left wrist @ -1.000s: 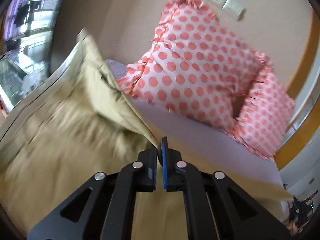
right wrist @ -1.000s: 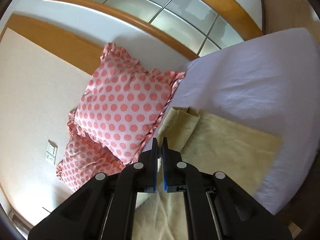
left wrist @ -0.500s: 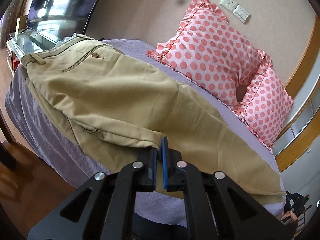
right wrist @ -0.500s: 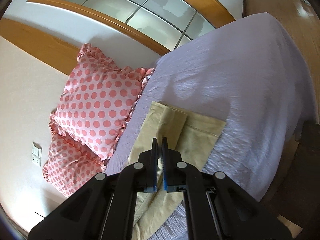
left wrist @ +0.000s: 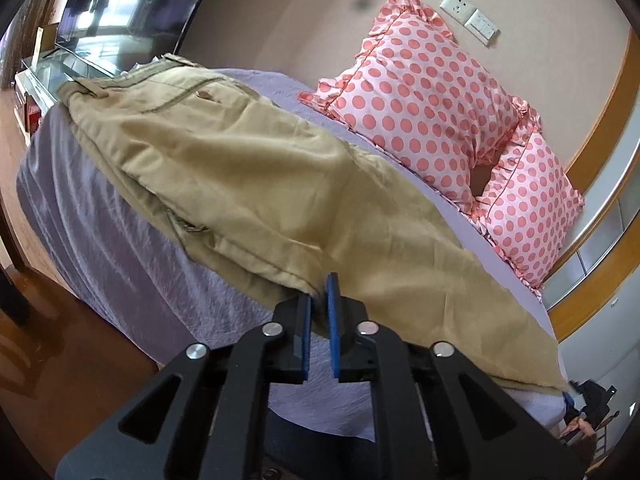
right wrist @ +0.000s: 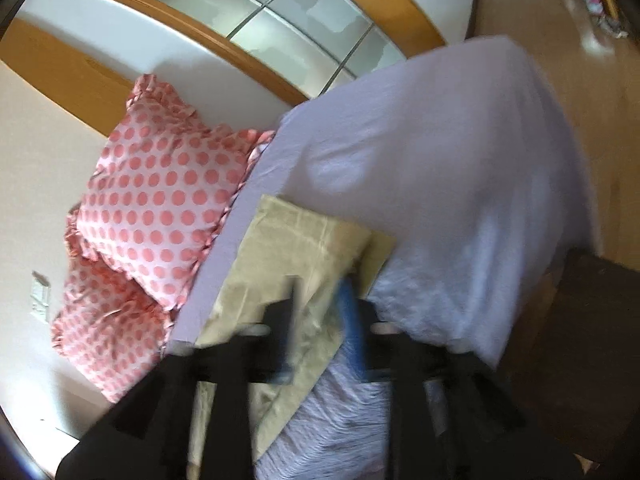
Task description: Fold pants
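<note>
Khaki pants [left wrist: 256, 184] lie lengthwise on a lilac bed sheet [left wrist: 132, 272], folded leg over leg, waistband at the far left. My left gripper [left wrist: 319, 300] sits at the pants' near edge with its blue pads slightly parted; the cloth edge rests just in front of them. In the right wrist view, the leg cuffs [right wrist: 304, 248] lie flat on the sheet [right wrist: 460, 168]. My right gripper [right wrist: 320, 300] is open over the cuffs, blurred by motion.
Two pink polka-dot pillows [left wrist: 424, 104] lean against the wall behind the pants; they also show in the right wrist view [right wrist: 160, 200]. The bed edge drops to a wooden floor [left wrist: 60, 340]. A dark cabinet [right wrist: 580, 320] stands near the bed corner.
The pants were lowered from the air onto the bed. Both grippers were shut on the cloth; now the left has parted slightly and the right has opened, letting go.
</note>
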Action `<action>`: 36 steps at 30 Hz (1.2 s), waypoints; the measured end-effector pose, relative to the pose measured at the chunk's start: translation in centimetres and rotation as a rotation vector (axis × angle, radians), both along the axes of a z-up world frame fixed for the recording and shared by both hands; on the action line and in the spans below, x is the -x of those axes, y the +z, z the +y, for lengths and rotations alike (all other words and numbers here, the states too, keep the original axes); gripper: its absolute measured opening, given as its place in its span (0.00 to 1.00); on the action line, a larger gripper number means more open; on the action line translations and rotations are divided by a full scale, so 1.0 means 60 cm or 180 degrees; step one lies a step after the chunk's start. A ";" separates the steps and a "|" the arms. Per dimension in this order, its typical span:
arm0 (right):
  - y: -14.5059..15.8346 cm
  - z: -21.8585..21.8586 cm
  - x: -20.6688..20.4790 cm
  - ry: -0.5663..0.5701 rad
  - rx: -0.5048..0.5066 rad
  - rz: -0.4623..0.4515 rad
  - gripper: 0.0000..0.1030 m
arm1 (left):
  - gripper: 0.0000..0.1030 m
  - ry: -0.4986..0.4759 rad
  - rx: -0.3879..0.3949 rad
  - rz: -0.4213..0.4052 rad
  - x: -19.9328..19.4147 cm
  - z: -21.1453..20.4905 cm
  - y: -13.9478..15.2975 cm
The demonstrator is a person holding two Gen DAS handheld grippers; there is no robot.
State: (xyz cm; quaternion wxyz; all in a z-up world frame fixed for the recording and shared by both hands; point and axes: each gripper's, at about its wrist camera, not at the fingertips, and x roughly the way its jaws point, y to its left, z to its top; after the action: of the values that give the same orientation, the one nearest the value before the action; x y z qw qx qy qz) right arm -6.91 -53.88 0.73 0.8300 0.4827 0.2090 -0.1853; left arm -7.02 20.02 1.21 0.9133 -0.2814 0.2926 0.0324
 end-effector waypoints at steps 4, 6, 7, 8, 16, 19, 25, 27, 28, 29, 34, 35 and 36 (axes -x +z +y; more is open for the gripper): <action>0.027 0.000 0.022 -0.0221 0.0529 0.0020 0.65 | 0.40 0.0252 -0.0029 -0.0169 0.032 0.015 0.012; 0.023 -0.002 0.017 -0.0201 0.0640 0.0114 0.61 | 0.42 0.0394 -0.0027 -0.0226 0.043 0.028 0.014; 0.014 -0.005 0.014 -0.0179 0.0605 0.0152 0.59 | 0.42 0.0461 -0.0002 -0.0228 0.047 0.036 0.013; 0.007 -0.006 0.009 -0.0165 0.0563 0.0174 0.57 | 0.43 0.0519 0.0023 -0.0204 0.047 0.042 0.011; -0.008 0.041 -0.020 0.0264 0.0754 0.0124 0.09 | 0.48 0.0539 0.0160 -0.0130 0.041 0.056 -0.003; -0.010 0.046 -0.033 0.0322 0.0792 -0.0006 0.07 | 0.52 0.0543 0.0152 -0.0138 0.041 0.055 -0.002; 0.103 0.169 -0.114 0.1126 0.1169 -0.0662 0.07 | 0.75 0.0650 0.0024 -0.0185 0.049 0.058 0.005; 0.134 0.253 -0.147 0.1667 0.1197 -0.0925 0.07 | 0.79 0.0645 -0.0044 -0.0215 0.050 0.052 0.008; 0.147 0.323 -0.165 0.2097 0.1193 -0.1085 0.07 | 0.80 0.0637 -0.0065 -0.0224 0.051 0.052 0.009; 0.151 0.378 -0.177 0.2435 0.1197 -0.1167 0.07 | 0.83 0.0612 -0.0098 -0.0252 0.053 0.049 0.011; 0.101 0.629 -0.192 0.4038 0.1452 -0.0884 0.20 | 0.87 0.0461 -0.0118 -0.0194 0.045 0.048 0.005; 0.076 0.679 -0.186 0.4366 0.1617 -0.0621 0.26 | 0.87 0.0394 -0.0084 -0.0158 0.040 0.051 0.002; 0.062 0.703 -0.179 0.4513 0.1714 -0.0482 0.39 | 0.87 0.0322 -0.0037 -0.0109 0.032 0.053 -0.003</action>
State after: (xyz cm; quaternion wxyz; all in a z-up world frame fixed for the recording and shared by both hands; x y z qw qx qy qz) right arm 3.86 -11.71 4.46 0.8516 0.0253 0.3591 0.3811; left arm -8.95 23.20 1.03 0.9170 -0.2910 0.2622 0.0754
